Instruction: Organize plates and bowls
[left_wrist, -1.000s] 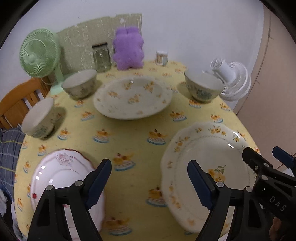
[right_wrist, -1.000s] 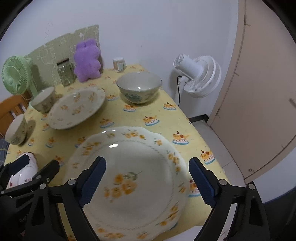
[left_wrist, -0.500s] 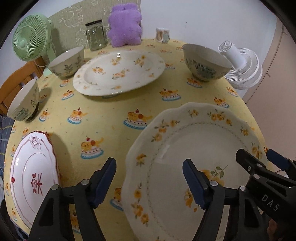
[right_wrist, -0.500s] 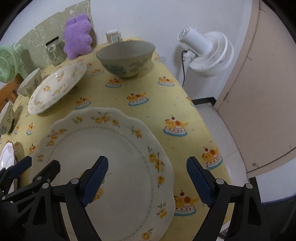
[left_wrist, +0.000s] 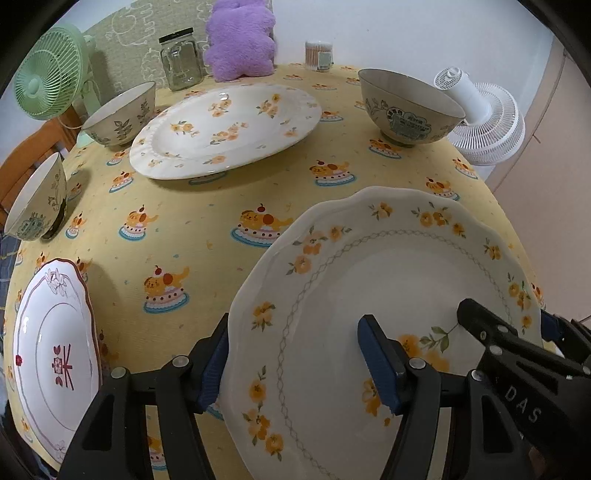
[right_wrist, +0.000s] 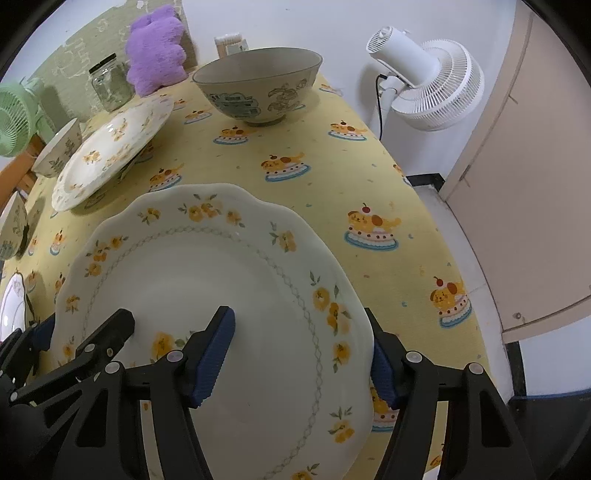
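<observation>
A scalloped cream plate with yellow flowers (left_wrist: 388, 291) lies near the table's front right; it also shows in the right wrist view (right_wrist: 207, 280). My left gripper (left_wrist: 295, 365) is open and straddles its left rim, one finger outside, one over the plate. My right gripper (right_wrist: 301, 363) is open and straddles its right rim the same way. Further off are a large floral plate (left_wrist: 225, 129), a red-trimmed white plate (left_wrist: 51, 350), a wide bowl (left_wrist: 408, 110) and two smaller bowls (left_wrist: 122, 114) (left_wrist: 37, 206).
The round table has a yellow cake-print cloth (left_wrist: 192, 229). At the back stand a glass jar (left_wrist: 181, 70), a purple plush (left_wrist: 240, 40), a toothpick holder (left_wrist: 318, 55) and a green fan (left_wrist: 48, 85). A white floor fan (right_wrist: 428, 85) stands off the right edge.
Both grippers have dropped and moved forward onto the flowered plate. Their fingers now straddle its left and right rims. The jaws stay open.
</observation>
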